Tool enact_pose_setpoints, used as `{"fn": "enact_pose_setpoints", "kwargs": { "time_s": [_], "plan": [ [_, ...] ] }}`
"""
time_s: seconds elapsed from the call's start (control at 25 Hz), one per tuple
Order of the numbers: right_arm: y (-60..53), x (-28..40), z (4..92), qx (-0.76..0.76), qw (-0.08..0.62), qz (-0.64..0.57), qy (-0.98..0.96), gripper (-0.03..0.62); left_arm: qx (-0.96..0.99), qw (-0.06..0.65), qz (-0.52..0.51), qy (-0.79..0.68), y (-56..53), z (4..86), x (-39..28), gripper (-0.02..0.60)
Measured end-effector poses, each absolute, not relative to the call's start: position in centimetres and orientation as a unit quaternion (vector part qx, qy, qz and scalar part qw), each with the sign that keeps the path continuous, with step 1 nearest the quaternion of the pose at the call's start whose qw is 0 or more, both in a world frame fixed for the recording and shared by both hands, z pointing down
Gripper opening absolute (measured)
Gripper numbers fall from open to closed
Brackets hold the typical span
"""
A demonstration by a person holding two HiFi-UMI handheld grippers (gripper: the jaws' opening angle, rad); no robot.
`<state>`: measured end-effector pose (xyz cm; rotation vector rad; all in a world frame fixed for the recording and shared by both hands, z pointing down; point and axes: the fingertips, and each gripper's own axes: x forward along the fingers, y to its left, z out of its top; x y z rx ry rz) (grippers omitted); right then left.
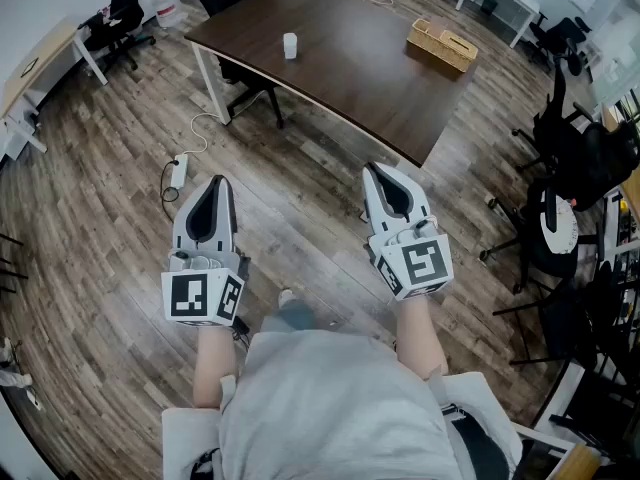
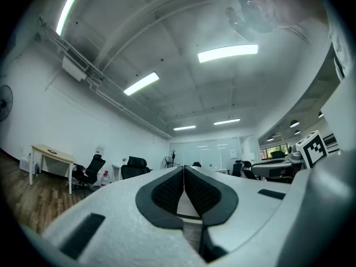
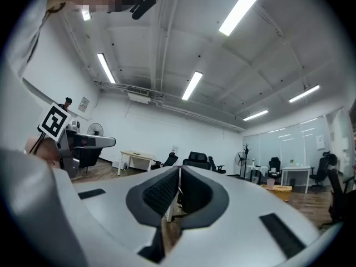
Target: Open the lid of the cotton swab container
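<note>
Container of cotton swabs [image 1: 290,45] stands on the dark table [image 1: 350,78], wicker box [image 1: 442,44] well off beside it. Left gripper [image 1: 218,182] and right gripper [image 1: 377,169] hover over the floor (well short of the table), jaws pressed together, empty.

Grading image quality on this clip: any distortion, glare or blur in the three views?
Head view: strong fisheye bend in the floor planks, evenly lit, table sharp. Left gripper view: dark rounded corners, ceiling light blown out, left claw close and slightly soft. Right gripper view: same vignette, bright ceiling strips, right claw slightly soft, room behind clear.
</note>
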<state>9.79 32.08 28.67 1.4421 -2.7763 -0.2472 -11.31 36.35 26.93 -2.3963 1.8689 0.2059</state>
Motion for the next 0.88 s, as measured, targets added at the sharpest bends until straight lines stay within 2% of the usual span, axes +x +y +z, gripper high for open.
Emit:
{"fn": "enact_pose_setpoints", "kwargs": {
  "time_s": [0.6, 0.88],
  "plan": [
    [27.8, 6.8, 29.0, 0.471, 0.004, -0.081, -0.878, 0.017, -0.791, 0.049, 0.064, 0.606, 31.9, 27.1, -14.0, 0.010],
    [25.0, 5.2, 28.7, 0.490, -0.023, -0.072, -0.869, 0.017, -0.781, 0.048, 0.064, 0.619, 28.8, 27.5, -17.4, 0.009]
  ]
}}
